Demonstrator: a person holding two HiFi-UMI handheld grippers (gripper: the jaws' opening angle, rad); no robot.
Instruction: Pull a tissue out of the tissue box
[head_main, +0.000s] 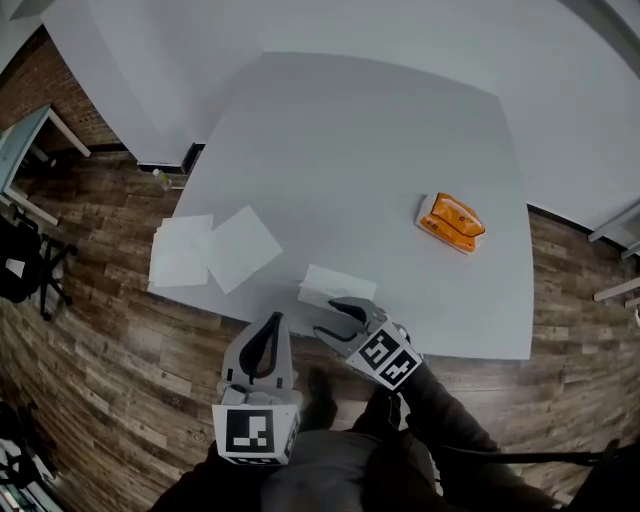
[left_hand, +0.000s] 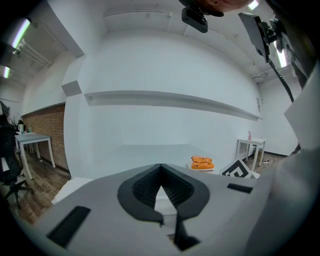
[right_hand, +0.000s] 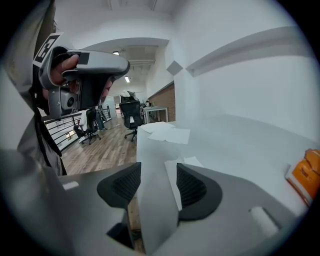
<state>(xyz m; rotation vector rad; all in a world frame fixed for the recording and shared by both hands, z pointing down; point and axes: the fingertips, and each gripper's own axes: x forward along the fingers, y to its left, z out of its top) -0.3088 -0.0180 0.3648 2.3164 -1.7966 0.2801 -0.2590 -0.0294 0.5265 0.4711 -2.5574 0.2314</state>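
An orange tissue pack (head_main: 450, 222) (left_hand: 202, 162) (right_hand: 306, 175) lies on the pale grey table (head_main: 350, 150), toward its right side. A white tissue (head_main: 335, 285) (right_hand: 155, 210) lies at the table's front edge. My right gripper (head_main: 335, 318) (right_hand: 157, 170) is at that tissue and stands open. The sheet rises between its two pads, with a gap on the right pad's side. My left gripper (head_main: 275, 322) (left_hand: 161, 167) hangs just off the front edge, to the left of the right one. Its fingertips meet and it holds nothing.
Two more white tissues (head_main: 180, 255) (head_main: 243, 248) lie at the table's left edge, one hanging over it. Wooden floor surrounds the table. A black office chair (head_main: 25, 265) and a white desk (head_main: 20, 150) stand at the left, and white desk legs (head_main: 615, 230) at the right.
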